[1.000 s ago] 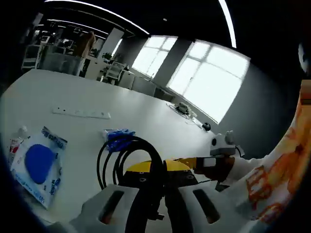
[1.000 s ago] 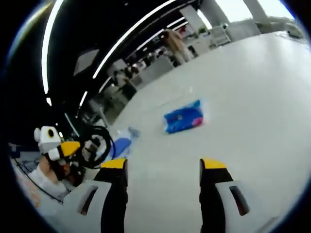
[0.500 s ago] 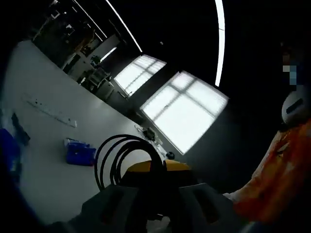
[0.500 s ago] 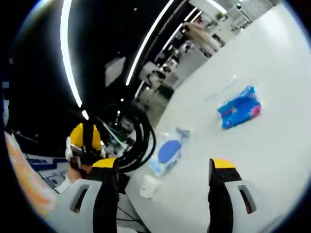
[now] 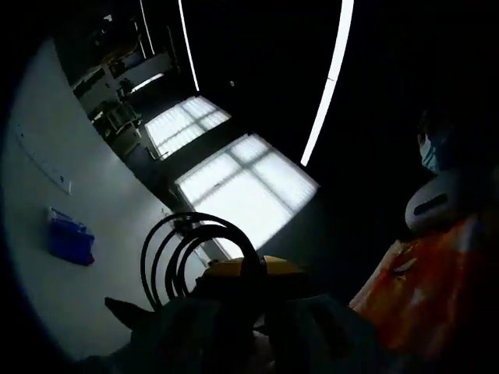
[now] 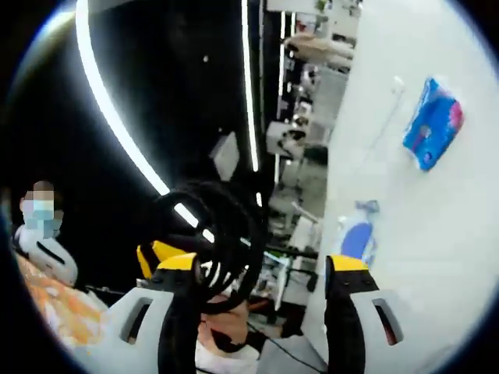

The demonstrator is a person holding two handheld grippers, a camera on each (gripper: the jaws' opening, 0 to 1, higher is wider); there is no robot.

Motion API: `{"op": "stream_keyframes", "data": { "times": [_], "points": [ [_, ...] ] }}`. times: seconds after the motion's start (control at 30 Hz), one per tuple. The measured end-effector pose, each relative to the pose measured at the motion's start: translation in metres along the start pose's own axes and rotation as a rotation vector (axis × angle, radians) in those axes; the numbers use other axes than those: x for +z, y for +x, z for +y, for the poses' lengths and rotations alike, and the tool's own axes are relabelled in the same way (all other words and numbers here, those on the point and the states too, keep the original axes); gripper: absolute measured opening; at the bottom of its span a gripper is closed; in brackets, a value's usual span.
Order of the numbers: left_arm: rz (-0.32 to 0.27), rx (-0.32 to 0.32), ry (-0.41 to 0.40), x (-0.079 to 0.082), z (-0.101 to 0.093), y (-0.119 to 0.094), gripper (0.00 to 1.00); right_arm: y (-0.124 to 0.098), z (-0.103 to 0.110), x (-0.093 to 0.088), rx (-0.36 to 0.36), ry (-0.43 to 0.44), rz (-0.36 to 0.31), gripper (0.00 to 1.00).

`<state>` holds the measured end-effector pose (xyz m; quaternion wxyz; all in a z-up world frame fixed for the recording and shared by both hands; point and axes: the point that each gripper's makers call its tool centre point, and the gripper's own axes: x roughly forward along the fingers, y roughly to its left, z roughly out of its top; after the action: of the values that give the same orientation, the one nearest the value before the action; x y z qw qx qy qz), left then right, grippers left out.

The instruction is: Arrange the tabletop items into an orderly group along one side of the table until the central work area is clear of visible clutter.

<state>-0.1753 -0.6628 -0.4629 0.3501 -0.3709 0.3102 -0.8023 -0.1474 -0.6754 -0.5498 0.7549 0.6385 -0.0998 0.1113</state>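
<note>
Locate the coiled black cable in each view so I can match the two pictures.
Left gripper view: the coiled black cable loops up at bottom centre, clamped in the left claw.
Right gripper view: the cable hangs lower left of centre, lifted off the table, behind this view's left jaw.
Shared landmark: the blue packet lying on the white table.

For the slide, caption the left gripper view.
Left tongs shut on a coiled black cable, lifted above the white table where a blue packet lies.
</note>
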Motion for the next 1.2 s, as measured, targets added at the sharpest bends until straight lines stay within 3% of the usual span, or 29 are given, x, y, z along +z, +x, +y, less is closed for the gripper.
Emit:
{"op": "stream_keyframes", "data": {
  "times": [0.13,0.27,0.47,0.63,0.8,0.83,0.9,0.97,1.03,1.2],
  "points": [
    [-0.016,0.014,-0.014,0.001,0.006,-0.004,0.03,-0.002,0.014,0.003,0.069,-0.016,0.002,0.28],
    [-0.049,0.018,-0.023,0.005,0.008,-0.008,0.03,-0.005,0.009,0.005,0.034,-0.040,0.026,0.22],
    [-0.088,0.164,-0.039,0.007,0.041,-0.026,0.04,-0.024,-0.009,0.021,-0.071,-0.064,-0.027,0.09],
    [-0.111,0.259,-0.076,0.003,0.062,-0.039,0.04,-0.030,-0.019,0.018,-0.152,-0.096,0.018,0.05],
    [-0.061,0.380,-0.043,-0.006,0.081,-0.051,0.05,-0.038,-0.032,0.020,-0.278,-0.197,0.053,0.04],
    [-0.032,0.426,-0.034,-0.011,0.088,-0.054,0.05,-0.040,-0.034,0.026,-0.304,-0.183,0.038,0.04],
    [0.036,0.508,0.013,-0.020,0.101,-0.062,0.05,-0.044,-0.034,0.034,-0.346,-0.233,0.037,0.04],
    [0.102,0.561,0.041,-0.030,0.108,-0.066,0.05,-0.049,-0.038,0.032,-0.425,-0.326,0.110,0.04],
    [0.126,0.571,0.049,-0.035,0.111,-0.066,0.04,-0.050,-0.038,0.030,-0.459,-0.366,0.146,0.03],
    [0.117,0.576,0.012,-0.037,0.119,-0.066,0.04,-0.054,-0.045,0.033,-0.496,-0.305,0.143,0.03]
  ]
}}
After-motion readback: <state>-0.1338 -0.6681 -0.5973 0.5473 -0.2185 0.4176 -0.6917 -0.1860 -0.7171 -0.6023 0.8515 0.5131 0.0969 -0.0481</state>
